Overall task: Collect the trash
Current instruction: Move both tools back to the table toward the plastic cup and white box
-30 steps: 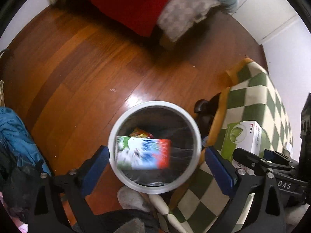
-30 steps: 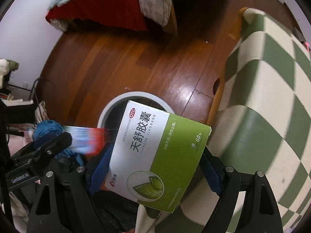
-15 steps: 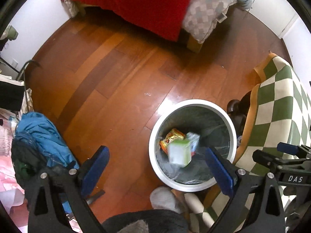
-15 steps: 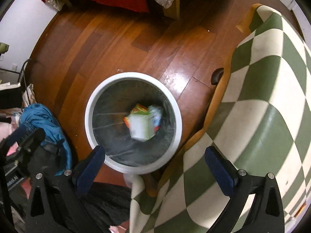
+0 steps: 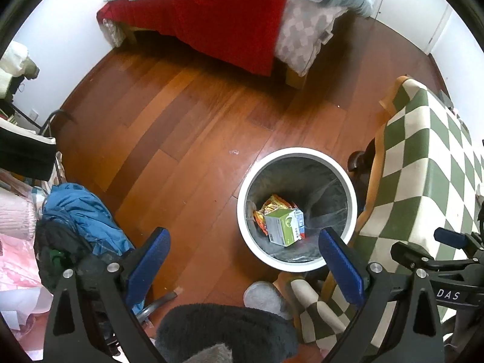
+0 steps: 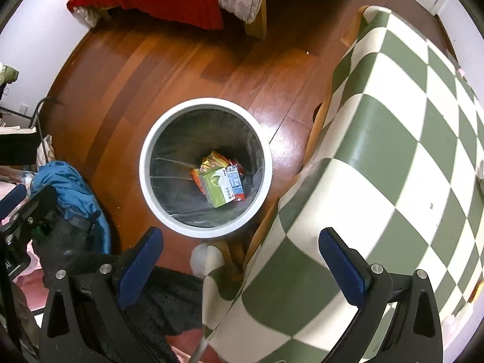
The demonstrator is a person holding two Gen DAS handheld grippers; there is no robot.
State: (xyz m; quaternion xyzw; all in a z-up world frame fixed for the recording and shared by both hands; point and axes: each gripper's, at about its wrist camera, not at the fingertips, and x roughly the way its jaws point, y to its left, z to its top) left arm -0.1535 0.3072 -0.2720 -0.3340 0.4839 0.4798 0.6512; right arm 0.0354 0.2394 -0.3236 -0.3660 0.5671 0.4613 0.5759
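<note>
I see a wooden floor [image 5: 187, 127], a red-covered bed [image 5: 217, 21] and a checkered desk [image 6: 393, 151]. The green box [image 6: 218, 188], gripped a second ago, now lies in the white bin [image 6: 205, 103]; my left hand-held gripper [image 5: 243, 263] and right hand-held gripper [image 6: 240, 264] are both released.

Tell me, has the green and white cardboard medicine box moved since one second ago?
Yes. The green and white cardboard medicine box left the right gripper's jaws and now lies down inside the round white trash bin.
</note>
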